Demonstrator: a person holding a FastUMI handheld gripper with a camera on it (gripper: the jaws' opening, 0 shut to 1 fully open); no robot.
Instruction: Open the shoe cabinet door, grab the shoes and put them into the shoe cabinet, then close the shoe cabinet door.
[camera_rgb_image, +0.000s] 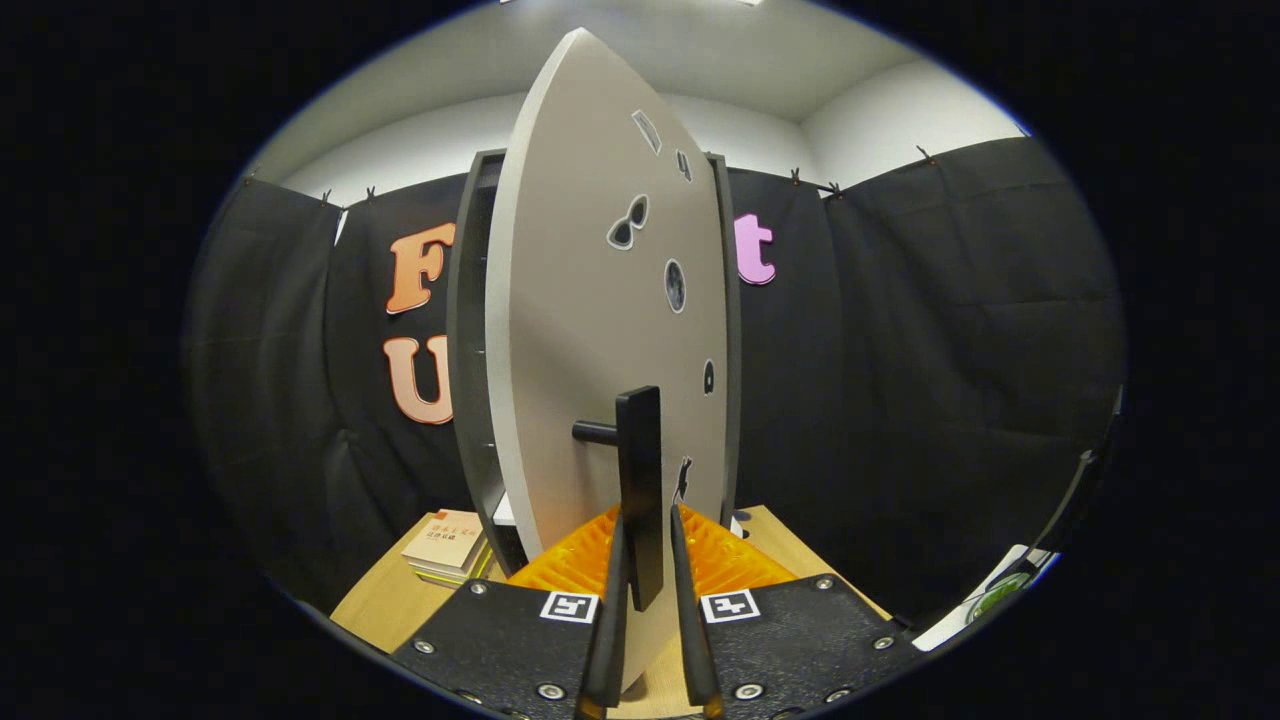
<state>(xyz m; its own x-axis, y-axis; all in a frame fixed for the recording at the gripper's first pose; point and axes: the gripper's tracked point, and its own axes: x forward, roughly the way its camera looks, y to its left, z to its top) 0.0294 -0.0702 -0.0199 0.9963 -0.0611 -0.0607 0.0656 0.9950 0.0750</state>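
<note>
Nearest the camera, the gripper (648, 560) shows its two black finger mounts with square markers and its two orange ribbed fingers (570, 560), which reach forward and close in on the flat black bar handle (640, 490) of the shoe cabinet door. The handle stands upright between the fingers, and both pads seem to press its lower end, so the claw looks clamped on it.

The handle is fixed by a short black post to the pale grey door (590, 330), which stands swung out and partly open, nearly edge-on. A few small black-and-white stickers (627, 223) dot its face. Behind the door's left edge the dark grey cabinet body (468, 350) shows, with a glimpse of a shelf inside; whether shoes are in it I cannot tell.

The cabinet stands on a light wooden tabletop (375, 600). A small stack of books (445, 545) with a tan cover lies on the table just left of the cabinet's foot.
</note>
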